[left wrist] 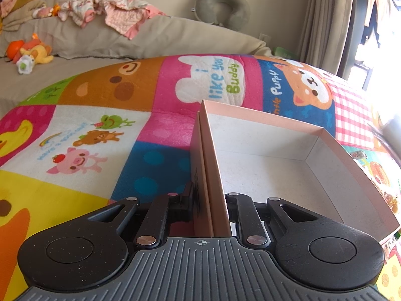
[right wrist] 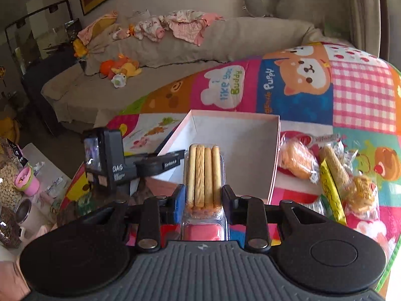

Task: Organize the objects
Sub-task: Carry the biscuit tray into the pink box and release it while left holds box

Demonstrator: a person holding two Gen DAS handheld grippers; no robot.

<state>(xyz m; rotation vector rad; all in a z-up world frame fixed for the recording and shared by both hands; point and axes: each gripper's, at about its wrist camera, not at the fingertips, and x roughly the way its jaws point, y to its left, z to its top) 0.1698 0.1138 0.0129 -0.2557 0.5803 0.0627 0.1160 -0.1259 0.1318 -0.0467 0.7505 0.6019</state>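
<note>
In the left wrist view, the left hand-held gripper (left wrist: 208, 200) pinched the left wall of one pink cardboard box (left wrist: 288, 150), its inside bare, on a colourful cartoon play mat (left wrist: 100, 138).

In the right wrist view, the right hand-held gripper (right wrist: 203, 195) clamped one clear tray of four biscuit sticks (right wrist: 204, 175) in front of the box (right wrist: 273, 155). Near the mat's (right wrist: 363, 95) right edge lay about four wrapped snacks (right wrist: 325, 173). The left hand-held gripper (right wrist: 147, 165) gripped the box's left wall.

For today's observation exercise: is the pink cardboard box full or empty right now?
Empty. Both wrist views show the box's bare white floor; the biscuit-stick pack sits clamped in the right gripper, not in the box.
</note>
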